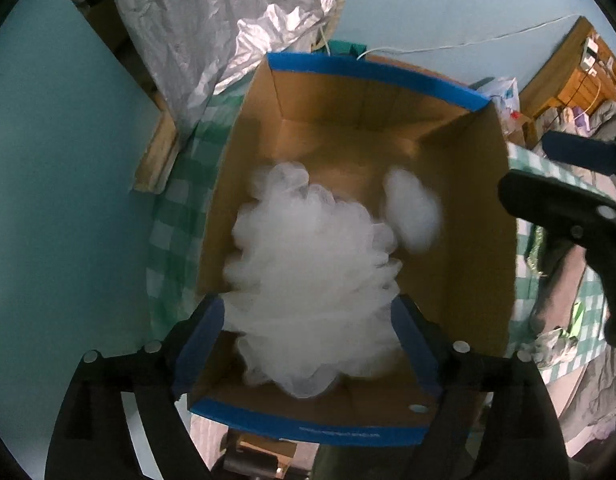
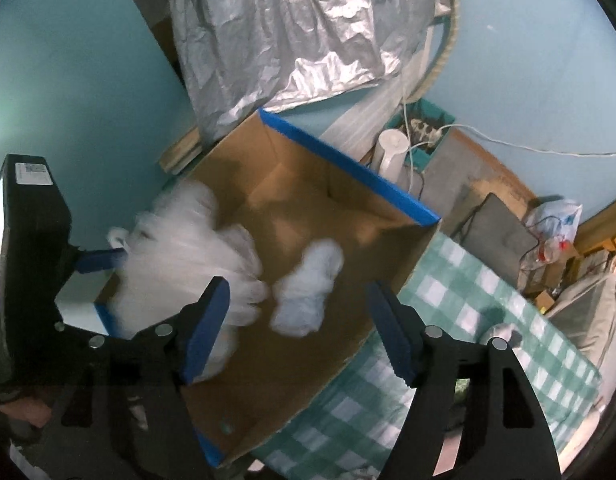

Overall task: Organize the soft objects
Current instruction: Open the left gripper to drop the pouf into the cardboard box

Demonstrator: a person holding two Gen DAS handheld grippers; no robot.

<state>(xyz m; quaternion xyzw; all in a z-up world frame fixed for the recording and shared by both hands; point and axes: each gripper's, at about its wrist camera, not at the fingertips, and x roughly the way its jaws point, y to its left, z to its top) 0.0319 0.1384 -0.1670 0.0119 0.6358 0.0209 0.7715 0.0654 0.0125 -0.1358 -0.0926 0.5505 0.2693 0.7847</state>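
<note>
Both your grippers point steeply down over the cardboard box. Your left gripper sits low at the box's near end, jaws spread wide, pads not pressing anything. Your right gripper hangs over the box's right side, jaws also wide and empty. The box has blue tape on its rim and stands on a table with a green-and-white checked cloth; behind it are a pale blue wall and a crinkled silver sheet, with a white cable running along the wall. The big white mesh puff lies in the box between your left fingers, blurred, so you can't tell whether it touches the pads. The small white fluff ball lies loose on the box floor ahead of your right jaws, clear of both fingers, just beside the puff.
</note>
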